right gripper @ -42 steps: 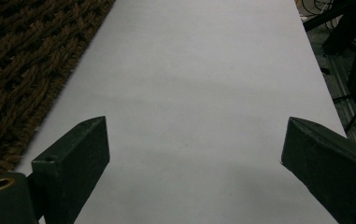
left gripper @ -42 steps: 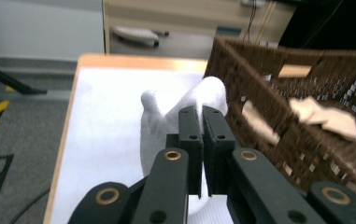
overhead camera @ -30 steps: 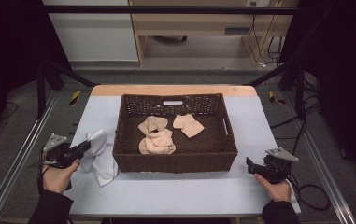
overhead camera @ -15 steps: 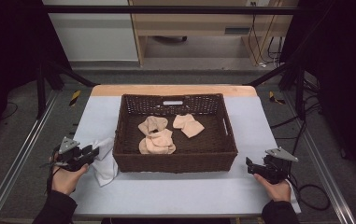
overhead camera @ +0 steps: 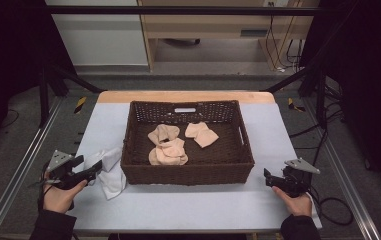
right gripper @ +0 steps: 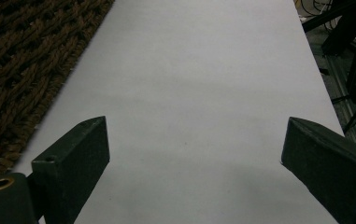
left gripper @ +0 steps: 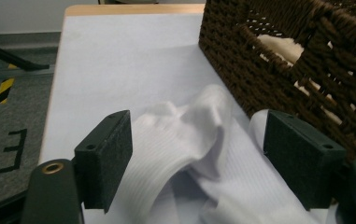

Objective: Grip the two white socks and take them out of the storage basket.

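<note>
A crumpled white sock (overhead camera: 109, 169) lies on the pale table sheet, against the left wall of a dark wicker basket (overhead camera: 188, 173). My left gripper (overhead camera: 94, 170) is at the sock's left end. In the left gripper view the left gripper (left gripper: 202, 154) is open, and the white sock (left gripper: 180, 135) lies between its pads, with the basket (left gripper: 278, 70) just to the right. Beige socks (overhead camera: 168, 148) rest inside the basket. My right gripper (overhead camera: 269, 178) sits near the basket's front right corner. It is open (right gripper: 196, 163) over bare sheet.
The table sheet (right gripper: 199, 70) runs on ahead of the right gripper, with the basket wall (right gripper: 21, 60) on its left. Metal rails (overhead camera: 23, 170) flank the table. Cables (overhead camera: 335, 205) trail off the right edge. A second beige piece (overhead camera: 201, 134) lies near the basket's back.
My left hand has drawn back a little toward the near edge, and the white sock has sunk flatter onto the sheet. The right gripper has stayed put.
</note>
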### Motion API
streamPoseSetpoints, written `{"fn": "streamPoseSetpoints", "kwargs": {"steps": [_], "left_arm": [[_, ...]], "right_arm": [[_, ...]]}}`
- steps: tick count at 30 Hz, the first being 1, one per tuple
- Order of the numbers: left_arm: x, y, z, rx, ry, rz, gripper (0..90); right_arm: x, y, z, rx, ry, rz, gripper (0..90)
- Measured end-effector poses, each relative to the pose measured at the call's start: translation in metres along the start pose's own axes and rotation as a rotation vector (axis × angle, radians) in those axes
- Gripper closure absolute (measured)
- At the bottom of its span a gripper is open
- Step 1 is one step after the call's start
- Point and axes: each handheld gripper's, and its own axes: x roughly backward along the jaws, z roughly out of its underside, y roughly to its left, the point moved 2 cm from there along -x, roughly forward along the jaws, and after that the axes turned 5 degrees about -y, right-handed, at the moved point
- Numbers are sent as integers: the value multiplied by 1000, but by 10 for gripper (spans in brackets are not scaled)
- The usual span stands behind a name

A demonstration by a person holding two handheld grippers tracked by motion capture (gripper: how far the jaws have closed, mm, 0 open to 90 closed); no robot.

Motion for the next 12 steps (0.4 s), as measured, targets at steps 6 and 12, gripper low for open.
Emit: {"fn": "streamPoseSetpoints", "kwargs": {"steps": [6, 12], "left_arm": [[14, 13, 7, -15, -1, -33, 205], [26, 24, 22, 4, 25, -51, 229]], "right_arm": [[1, -1, 1, 0, 1, 2, 80], [3, -3, 1, -6, -4, 7, 80]]}}
